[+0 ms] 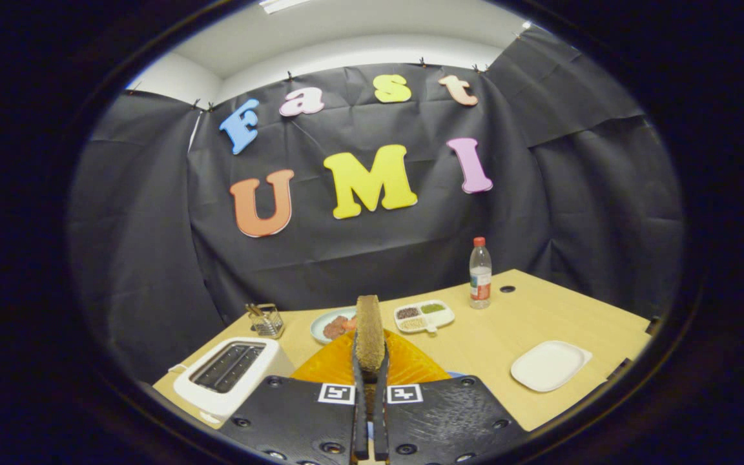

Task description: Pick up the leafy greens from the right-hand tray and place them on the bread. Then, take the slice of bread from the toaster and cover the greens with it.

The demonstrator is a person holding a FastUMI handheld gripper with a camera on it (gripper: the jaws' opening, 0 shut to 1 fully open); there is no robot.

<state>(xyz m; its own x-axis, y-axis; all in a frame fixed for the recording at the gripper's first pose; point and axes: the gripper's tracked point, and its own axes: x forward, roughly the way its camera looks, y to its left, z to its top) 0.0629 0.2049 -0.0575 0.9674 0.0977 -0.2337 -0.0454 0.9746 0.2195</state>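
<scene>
Gripping a brown, rough-crusted slice of bread (pixel 369 332) edge-on, the tool (pixel 370 381) had both black fingers (pixel 358 400) pressed on its lower sides, slice upright w/ its top well above the tips. Just beyond the fingers lay an orange ribbed plate (pixel 411 361) on the light wooden tabletop (pixel 488 336); what sat on it was hidden behind the tool. Left & near stood a white two-slot toaster (pixel 230 374), slots looking empty. Farther left-centre sat a small clear glass holder (pixel 266 320) w/ sticks in it. Behind the slice: a pale round plate w/ reddish food (pixel 332 325), then to its right a white divided tray (pixel 425 315) w/ dark, tan & green fillings. A clear plastic bottle w/ red cap (pixel 480 272) stood far right. Near right lay a white squarish tray (pixel 549 365), bare.
</scene>
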